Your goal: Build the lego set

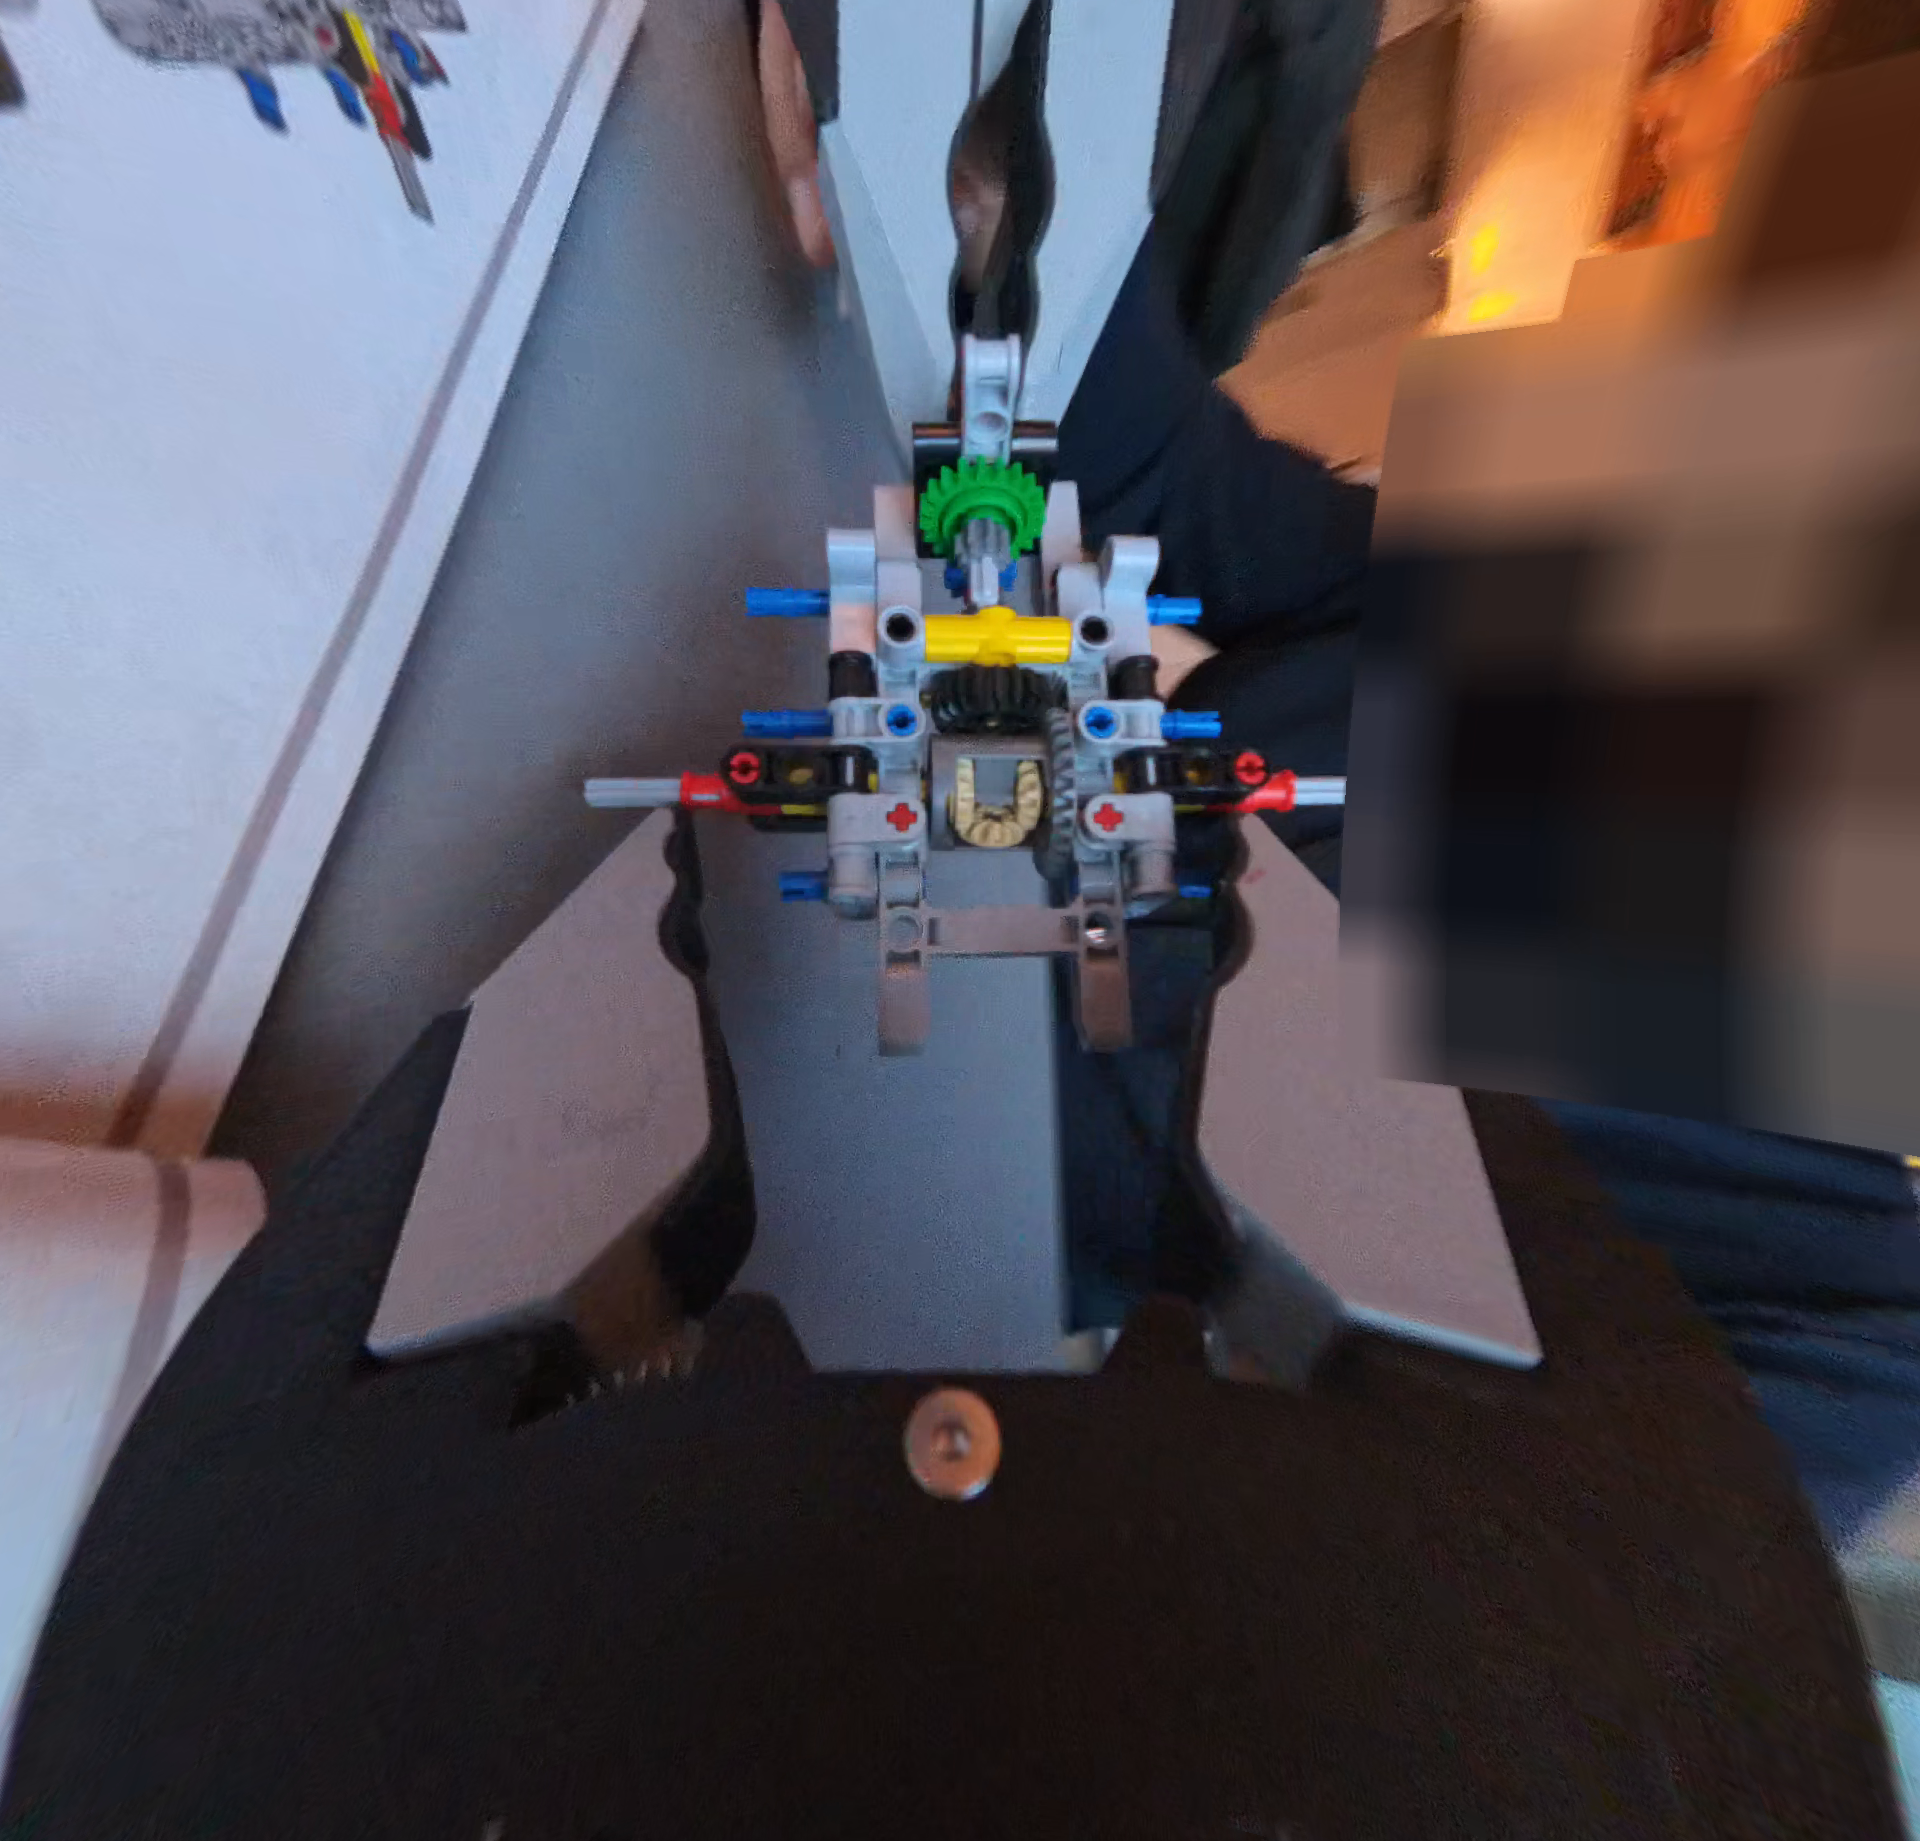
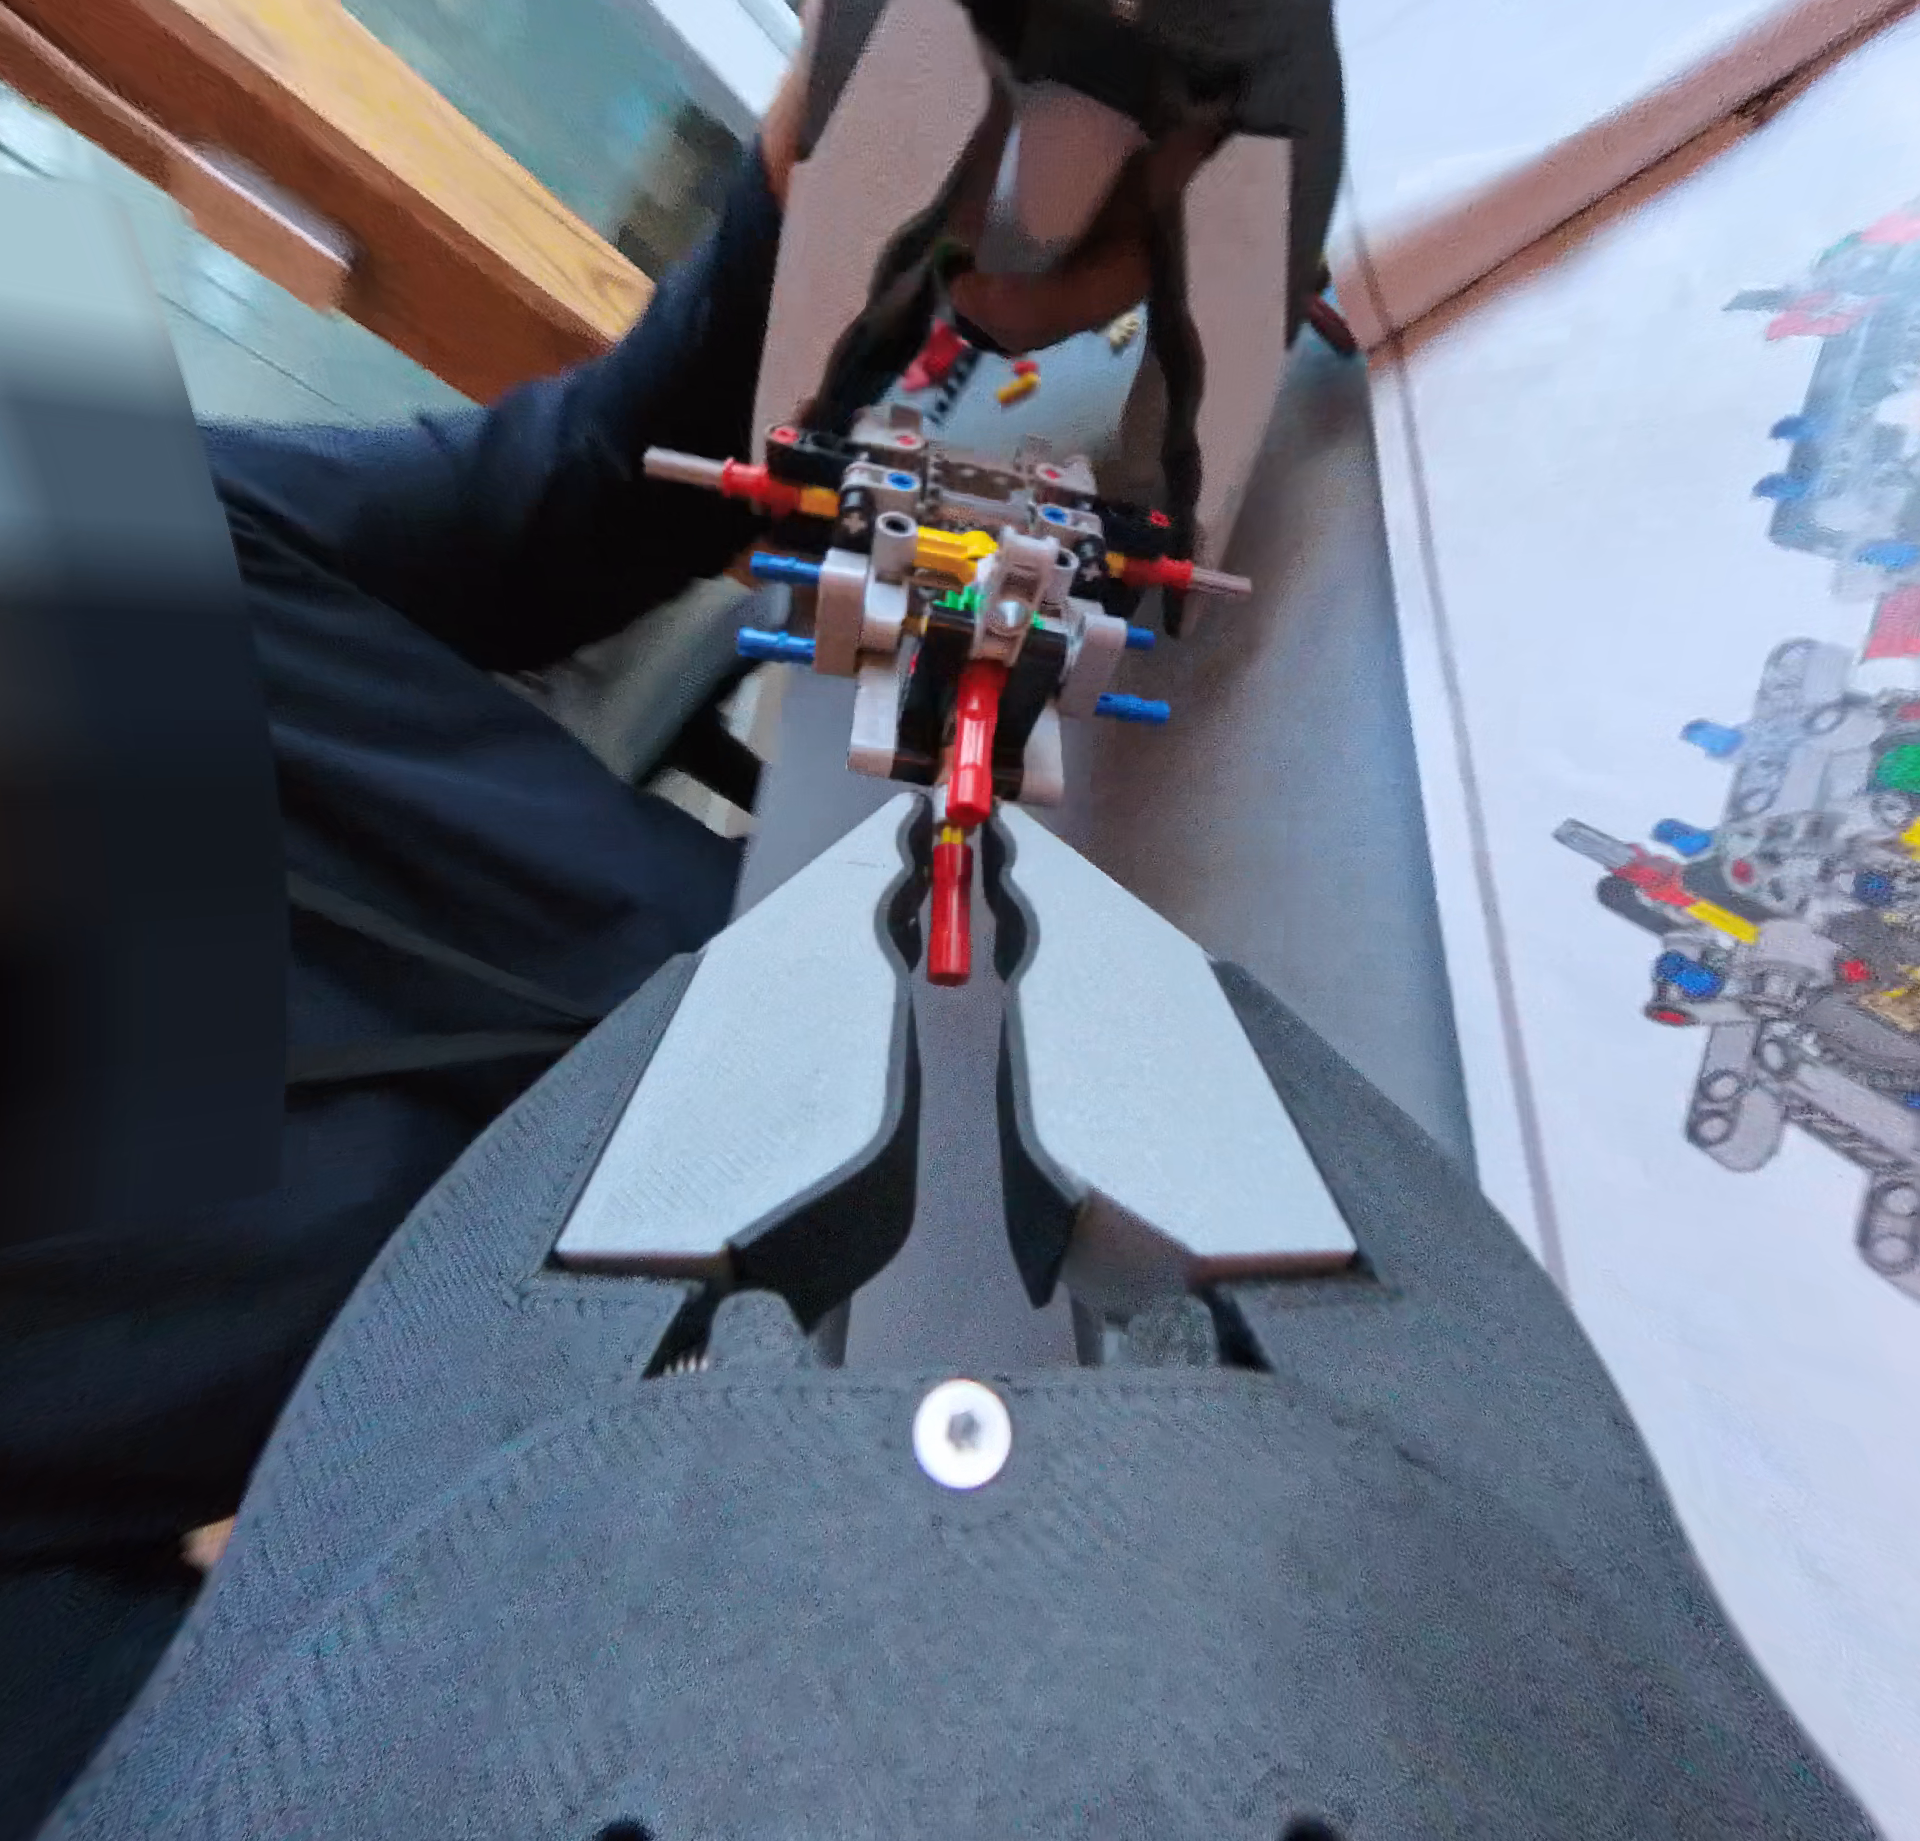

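A grey table [image 2: 1299,856] carried an open instruction booklet [image 2: 1662,856] along one side. A few small loose bricks [image 2: 1018,383] lay farther off on it.

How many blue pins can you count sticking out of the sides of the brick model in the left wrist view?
6: left side upper, middle, lower; right side upper, middle, lower, barely visible. Others may be hidden behind the model.
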Demonstrator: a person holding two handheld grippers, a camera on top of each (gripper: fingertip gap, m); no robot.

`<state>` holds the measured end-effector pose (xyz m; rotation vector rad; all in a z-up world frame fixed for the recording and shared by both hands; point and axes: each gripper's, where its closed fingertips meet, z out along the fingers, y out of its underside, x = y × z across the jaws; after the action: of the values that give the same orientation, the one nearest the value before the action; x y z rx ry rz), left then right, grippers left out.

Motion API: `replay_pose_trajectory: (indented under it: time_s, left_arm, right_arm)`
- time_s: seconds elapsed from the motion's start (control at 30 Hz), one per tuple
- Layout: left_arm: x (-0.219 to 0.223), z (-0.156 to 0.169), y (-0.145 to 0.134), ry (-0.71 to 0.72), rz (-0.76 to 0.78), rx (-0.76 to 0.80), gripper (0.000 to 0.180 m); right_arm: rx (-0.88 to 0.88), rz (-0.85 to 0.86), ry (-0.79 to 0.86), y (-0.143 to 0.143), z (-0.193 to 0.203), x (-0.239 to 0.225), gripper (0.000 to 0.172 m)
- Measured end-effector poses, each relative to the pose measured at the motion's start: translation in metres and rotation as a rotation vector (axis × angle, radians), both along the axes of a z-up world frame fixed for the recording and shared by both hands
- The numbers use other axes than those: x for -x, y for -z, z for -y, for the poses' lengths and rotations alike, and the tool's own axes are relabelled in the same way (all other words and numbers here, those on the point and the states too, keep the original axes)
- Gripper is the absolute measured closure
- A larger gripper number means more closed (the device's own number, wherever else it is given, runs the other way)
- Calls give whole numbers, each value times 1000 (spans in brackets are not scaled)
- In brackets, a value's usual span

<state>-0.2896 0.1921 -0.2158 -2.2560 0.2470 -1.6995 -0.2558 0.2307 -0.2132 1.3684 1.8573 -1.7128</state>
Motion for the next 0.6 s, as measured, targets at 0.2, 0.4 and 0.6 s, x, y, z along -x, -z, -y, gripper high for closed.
replay_pose_trajectory:
  time_s: [0.2, 0.4, 0.6]
  left_arm:
    - [-10, -1, 1, 57, 65, 173, 87]
    - [-12, -11, -13, 5, 193, 250, 85]
    - [-19, -14, -15, 18, 184, 250, 85]
  right_arm:
    - [108, 120, -41, 6, 1, -11, 165]
    - [289, 130, 2, -12, -12, -10, 167]
    - [260, 116, 6, -14, -16, -15, 168]
